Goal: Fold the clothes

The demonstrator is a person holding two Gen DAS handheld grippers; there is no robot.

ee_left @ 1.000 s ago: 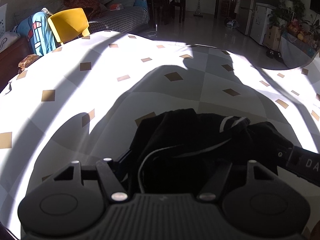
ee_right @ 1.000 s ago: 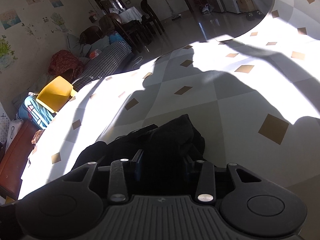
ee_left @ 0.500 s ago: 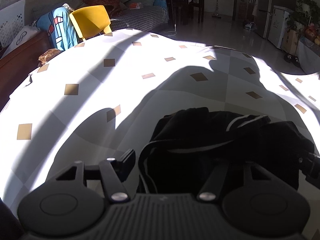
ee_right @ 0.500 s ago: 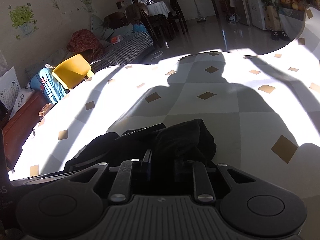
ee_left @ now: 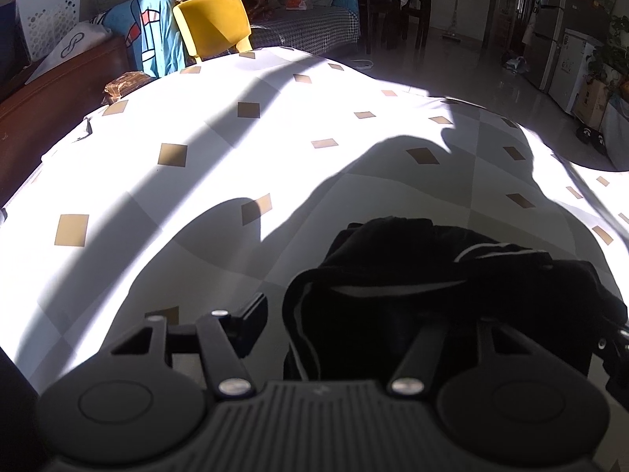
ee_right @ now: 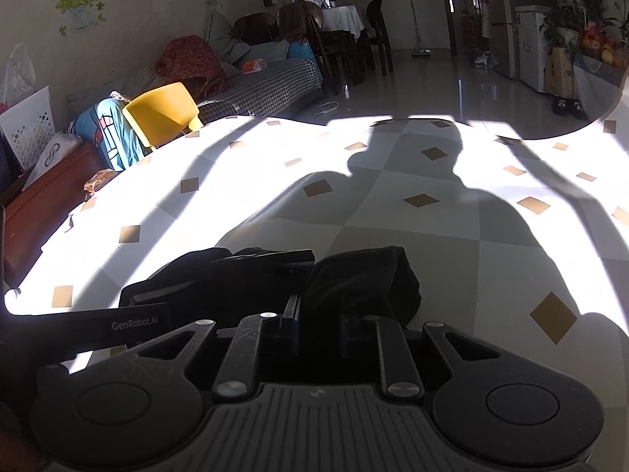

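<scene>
The right claw was closing, its two jaws squeezing in on a lump of the black clothes, while the left claw sat half open with one jaw beside the dark cloth and the other hidden in it, so I could not tell if it held any. The clothes lay in a bunched heap on the worktop, just in front of both claws, in the person's shadow. To fold well, I think both claws should grab only an edge and pull the cloth flat first.
</scene>
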